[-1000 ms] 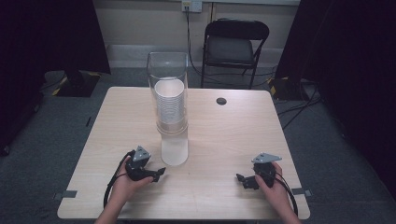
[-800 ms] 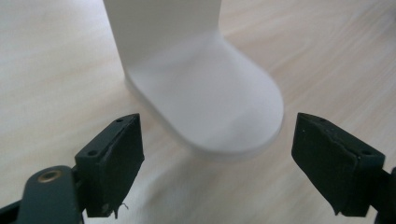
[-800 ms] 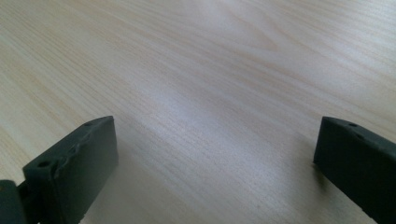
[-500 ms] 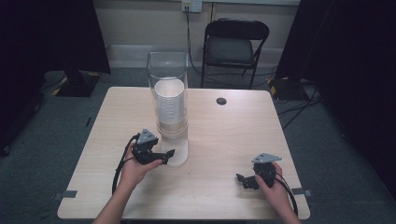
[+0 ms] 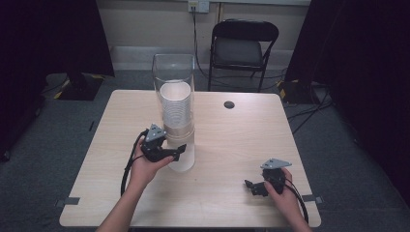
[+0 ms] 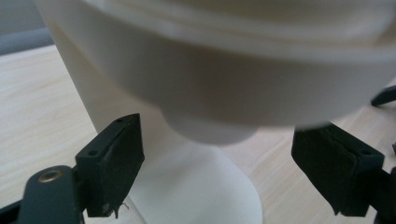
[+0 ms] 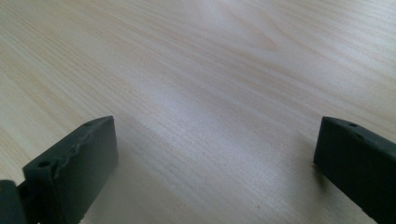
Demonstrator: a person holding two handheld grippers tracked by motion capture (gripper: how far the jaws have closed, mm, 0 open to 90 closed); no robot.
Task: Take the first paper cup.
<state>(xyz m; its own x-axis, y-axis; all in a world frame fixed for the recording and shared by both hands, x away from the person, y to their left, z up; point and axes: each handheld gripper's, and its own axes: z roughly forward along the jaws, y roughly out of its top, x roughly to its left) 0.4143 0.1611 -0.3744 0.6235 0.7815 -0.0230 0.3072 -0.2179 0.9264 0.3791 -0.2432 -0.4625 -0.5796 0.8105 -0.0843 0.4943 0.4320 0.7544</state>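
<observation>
A tall clear tube (image 5: 174, 67) stands at the middle of the wooden table (image 5: 232, 140) with a stack of white cups (image 5: 176, 108) inside it. The stack's white lower part (image 5: 183, 162) reaches down to the tabletop. My left gripper (image 5: 178, 151) is lifted off the table and points at that lower part from the left. In the left gripper view a cup bottom (image 6: 210, 130) hangs between the wide jaws of the left gripper (image 6: 224, 168), and the pads (image 6: 116, 158) stand apart from it. My right gripper (image 5: 256, 187) rests low at the front right; in its own view the right gripper (image 7: 210, 172) is open over bare wood.
A small black round cap (image 5: 229, 104) sits in the table behind the tube. A black folding chair (image 5: 244, 48) stands beyond the far edge, with cables on the floor near it. Grey tape marks (image 5: 71, 201) lie at the front corners.
My left hand has risen off the table and moved in toward the base of the cup stack. The right hand and its gripper have kept still.
</observation>
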